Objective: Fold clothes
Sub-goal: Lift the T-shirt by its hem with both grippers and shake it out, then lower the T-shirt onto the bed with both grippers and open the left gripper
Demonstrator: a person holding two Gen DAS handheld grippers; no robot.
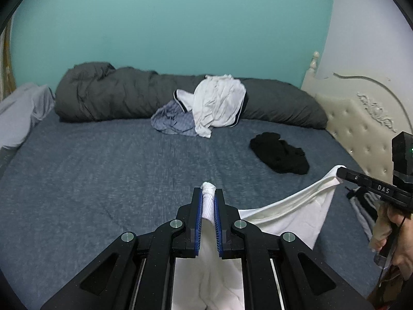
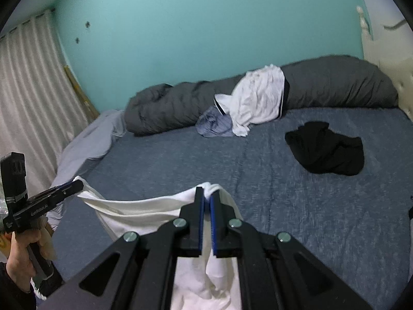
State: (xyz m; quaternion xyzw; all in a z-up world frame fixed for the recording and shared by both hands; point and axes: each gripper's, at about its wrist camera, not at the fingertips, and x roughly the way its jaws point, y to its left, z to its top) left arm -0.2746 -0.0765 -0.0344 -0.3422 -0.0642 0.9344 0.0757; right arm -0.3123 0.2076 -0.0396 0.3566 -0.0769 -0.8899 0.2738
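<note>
Left gripper (image 1: 208,201) clamped on a bunched corner of a white garment (image 1: 289,214), right gripper (image 2: 207,201) pinching the other corner, cloth sagging between them above the blue bed (image 1: 103,168)

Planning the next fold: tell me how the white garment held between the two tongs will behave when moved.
Likely floppy: the white garment sags in a curve between the left tongs and right tongs. Probably light, since pinched corners alone carry it. It may bunch, as the cloth crumples at each grip.
</note>
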